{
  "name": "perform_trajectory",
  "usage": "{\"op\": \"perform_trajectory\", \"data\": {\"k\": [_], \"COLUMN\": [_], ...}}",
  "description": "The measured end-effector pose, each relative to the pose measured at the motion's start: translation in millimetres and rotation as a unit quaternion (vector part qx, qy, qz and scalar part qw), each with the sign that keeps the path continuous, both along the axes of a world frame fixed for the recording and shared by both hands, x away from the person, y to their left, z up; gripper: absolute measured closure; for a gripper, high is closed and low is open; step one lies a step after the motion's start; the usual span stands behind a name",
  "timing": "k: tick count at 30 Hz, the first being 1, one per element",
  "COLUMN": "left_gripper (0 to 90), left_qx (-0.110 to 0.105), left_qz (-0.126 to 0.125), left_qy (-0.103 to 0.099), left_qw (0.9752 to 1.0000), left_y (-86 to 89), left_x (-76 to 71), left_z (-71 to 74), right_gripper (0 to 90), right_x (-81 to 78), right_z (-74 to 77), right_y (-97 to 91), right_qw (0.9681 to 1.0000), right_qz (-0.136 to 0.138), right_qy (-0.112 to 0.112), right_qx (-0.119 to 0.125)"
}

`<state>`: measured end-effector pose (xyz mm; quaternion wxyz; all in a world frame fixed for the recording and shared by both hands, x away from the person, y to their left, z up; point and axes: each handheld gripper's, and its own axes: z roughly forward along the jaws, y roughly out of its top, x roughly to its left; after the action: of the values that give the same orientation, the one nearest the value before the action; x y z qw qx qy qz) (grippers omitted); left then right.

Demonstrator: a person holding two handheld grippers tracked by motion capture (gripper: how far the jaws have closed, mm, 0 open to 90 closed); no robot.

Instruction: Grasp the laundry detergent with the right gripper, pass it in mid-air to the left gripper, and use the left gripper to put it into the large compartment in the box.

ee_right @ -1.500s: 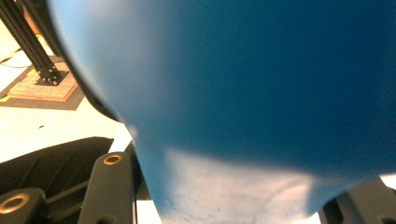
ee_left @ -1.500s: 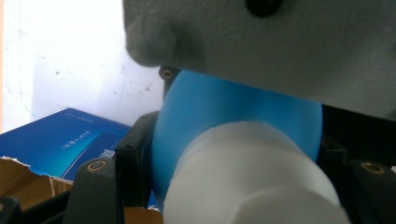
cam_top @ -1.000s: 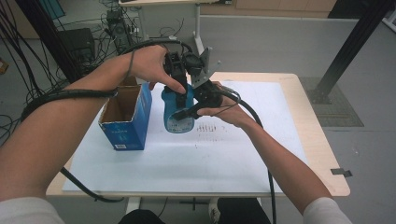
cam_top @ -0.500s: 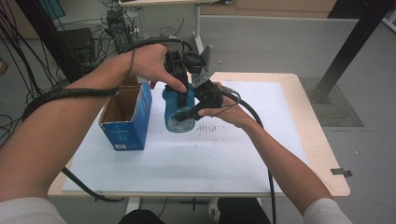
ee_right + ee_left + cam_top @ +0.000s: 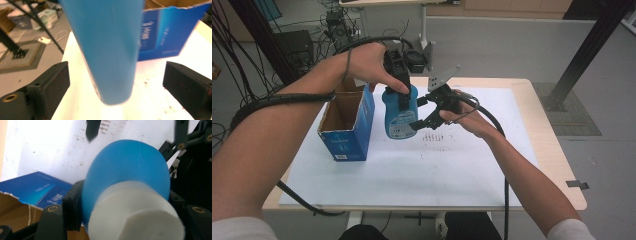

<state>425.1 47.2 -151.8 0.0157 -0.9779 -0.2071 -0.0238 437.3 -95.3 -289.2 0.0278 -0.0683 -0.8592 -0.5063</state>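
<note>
On the counter (image 5: 492,180), right of the open blue box (image 5: 346,125), the upright blue bottle (image 5: 399,112) hangs just clear, left gripper (image 5: 401,95) fingers clamping its shoulder from above. The right gripper (image 5: 424,117) fingers, spread wide, straddle its lower body from the right.

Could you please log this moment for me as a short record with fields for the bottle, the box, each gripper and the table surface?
bottle: blue bottle with a white cap, upright, beside the box
box: blue carton, top open, standing on the sheet left of the bottle
left gripper: left gripper clamped on the bottle just below its cap, from above
right gripper: right gripper open, a jaw on each side of the bottle's lower body, not touching
surface: white sheet on a wooden table
</note>
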Motion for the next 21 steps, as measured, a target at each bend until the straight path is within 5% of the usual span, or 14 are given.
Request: {"op": "perform_trajectory", "data": {"k": [11, 17, 21], "left_gripper": [35.5, 35.5, 35.5], "left_qx": [-0.003, -0.002, -0.012], "left_qz": [0.067, 0.117, 0.16], "left_qy": [-0.017, -0.027, -0.028], "left_qw": [0.9976, 0.9928, 0.9867], "left_y": [11.2, 20.0, 28.7], "left_x": [3.8, 5.0, 7.0], "left_z": [22.6, 42.1, 57.8], "right_gripper": [1.5, 0.5, 0.5], "right_x": [-0.9, -1.9, -3.7], "right_z": [12.9, 24.7, 30.4], "right_y": [-43.0, -70.8, -89.9], "right_qw": [0.9966, 0.9918, 0.9879], "right_qz": [-0.072, -0.108, -0.13], "right_qy": [-0.001, 0.002, 0.006], "right_qx": [-0.041, -0.068, -0.084]}}
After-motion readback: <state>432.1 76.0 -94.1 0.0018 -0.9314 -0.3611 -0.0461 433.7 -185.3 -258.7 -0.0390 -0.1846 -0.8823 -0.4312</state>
